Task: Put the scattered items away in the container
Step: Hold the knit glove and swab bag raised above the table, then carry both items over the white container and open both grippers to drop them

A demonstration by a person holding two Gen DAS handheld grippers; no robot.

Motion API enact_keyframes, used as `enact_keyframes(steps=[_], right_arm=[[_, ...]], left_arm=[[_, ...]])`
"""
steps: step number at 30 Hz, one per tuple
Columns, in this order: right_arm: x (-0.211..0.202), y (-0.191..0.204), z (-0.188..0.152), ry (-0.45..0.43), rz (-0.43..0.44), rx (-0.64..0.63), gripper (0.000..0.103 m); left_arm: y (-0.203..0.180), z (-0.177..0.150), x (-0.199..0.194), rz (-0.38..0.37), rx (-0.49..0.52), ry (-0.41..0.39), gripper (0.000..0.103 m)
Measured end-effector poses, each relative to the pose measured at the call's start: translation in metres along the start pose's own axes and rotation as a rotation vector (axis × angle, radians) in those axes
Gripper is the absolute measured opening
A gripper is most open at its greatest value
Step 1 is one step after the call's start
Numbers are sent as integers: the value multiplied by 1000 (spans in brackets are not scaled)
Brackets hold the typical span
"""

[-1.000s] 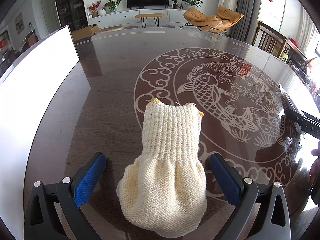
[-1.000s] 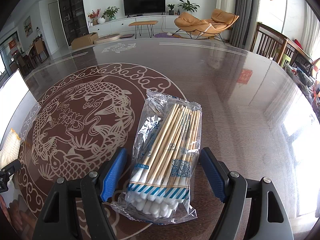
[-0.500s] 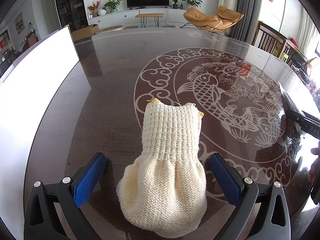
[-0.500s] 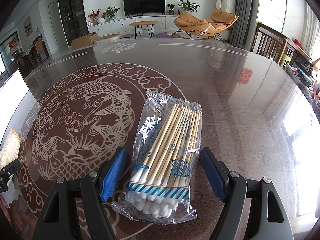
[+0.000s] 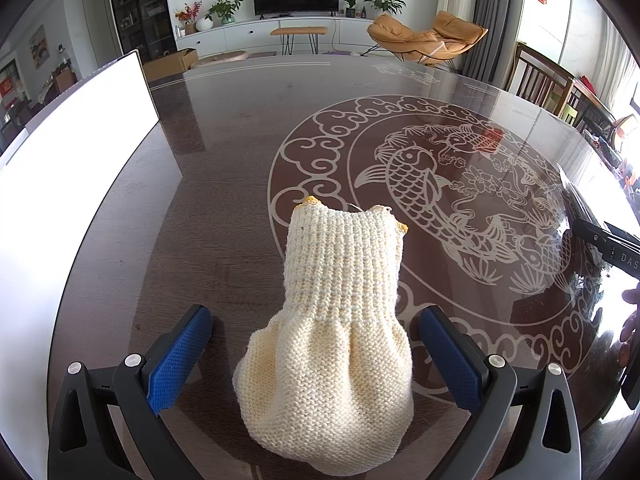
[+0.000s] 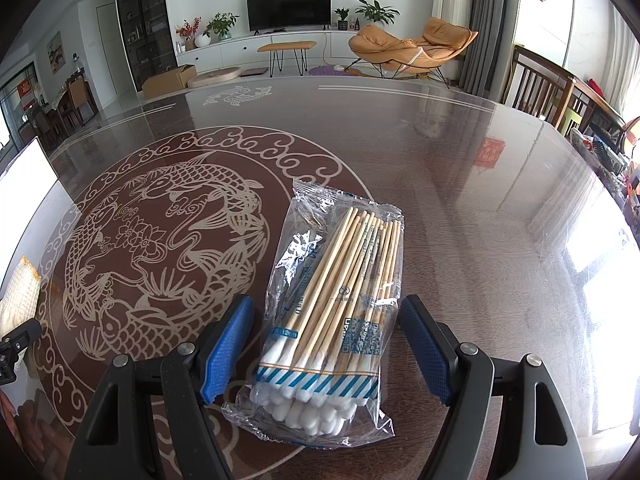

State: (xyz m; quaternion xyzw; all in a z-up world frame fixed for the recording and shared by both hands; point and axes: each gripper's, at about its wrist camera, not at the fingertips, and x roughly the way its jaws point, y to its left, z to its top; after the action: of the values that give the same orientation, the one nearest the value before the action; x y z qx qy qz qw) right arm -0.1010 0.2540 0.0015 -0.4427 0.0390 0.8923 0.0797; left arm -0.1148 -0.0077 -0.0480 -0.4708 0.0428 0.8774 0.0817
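Knit pouch and swab pack between spread jaws

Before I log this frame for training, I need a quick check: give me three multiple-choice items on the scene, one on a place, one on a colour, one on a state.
1. Where does the knitted item lie?
A. between the left claw fingers
B. on the white container
C. on a chair

2. What colour are the claw pads?
A. red
B. blue
C. green

3. How is the right claw relative to the cotton swab packet?
A. shut on it
B. open around it
C. lifting it

Answers: 1 A, it sits on the table between both fingers. 2 B, the pads are blue. 3 B, gaps show on both sides of the packet.
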Motion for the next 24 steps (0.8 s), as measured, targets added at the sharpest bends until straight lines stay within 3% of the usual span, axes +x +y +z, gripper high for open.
enact_keyframes(steps=[15,16,17,18,20,22,24], right_arm=[[-1,-1,-1,-1,4,-1,77],[-2,-2,-3,-4,0,-6,73],[-4,-2,-4,-10,-2,-7,55],[-7,-3,-6,-19,-4,-9,45],[-14,-3,-10,-24,-5,-7,36],[-25,-3,-16,-29,17,3,35],[-43,0,-21,-46,49,-1,34]], left_arm=[[5,0,7,13,-16,8,103],[3,-1,6,8,-3,11,103],[-2,-4,2,9,0,12,102],[-3,-4,0,6,-3,5,98],[-8,-5,-9,-1,9,-15,52],[-8,-5,-14,-47,-1,0,41],[-4,-6,-23,-98,-44,-3,39]])
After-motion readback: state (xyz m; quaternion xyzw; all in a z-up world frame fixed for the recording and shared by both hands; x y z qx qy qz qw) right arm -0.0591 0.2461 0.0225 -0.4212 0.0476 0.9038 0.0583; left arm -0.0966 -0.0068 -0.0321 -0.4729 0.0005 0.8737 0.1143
